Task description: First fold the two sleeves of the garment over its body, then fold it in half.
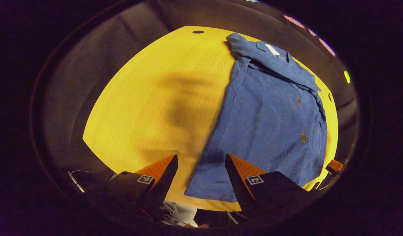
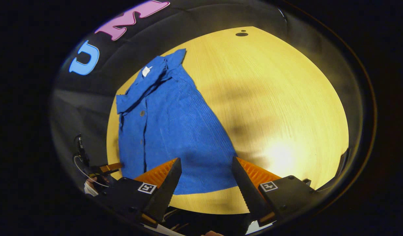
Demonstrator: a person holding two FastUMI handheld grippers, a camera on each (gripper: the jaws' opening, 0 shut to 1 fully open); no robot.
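— So where's the blue corduroy shirt (image 1: 270, 121)?
— Right of frame, sleeves apparently tucked. Left gripper (image 1: 201, 170) and right gripper (image 2: 206, 175) hover with fingers apart above its hem, probably for halving.

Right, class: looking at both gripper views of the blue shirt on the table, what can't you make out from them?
- Sleeves of the blue shirt: whether they're folded over the body is unclear in both views; none lies out to the side.
- White collar tag: too small to read.
- Shirt's near hem in the left gripper view: partly behind the left gripper.
- Table front edge: cut off behind the right gripper.
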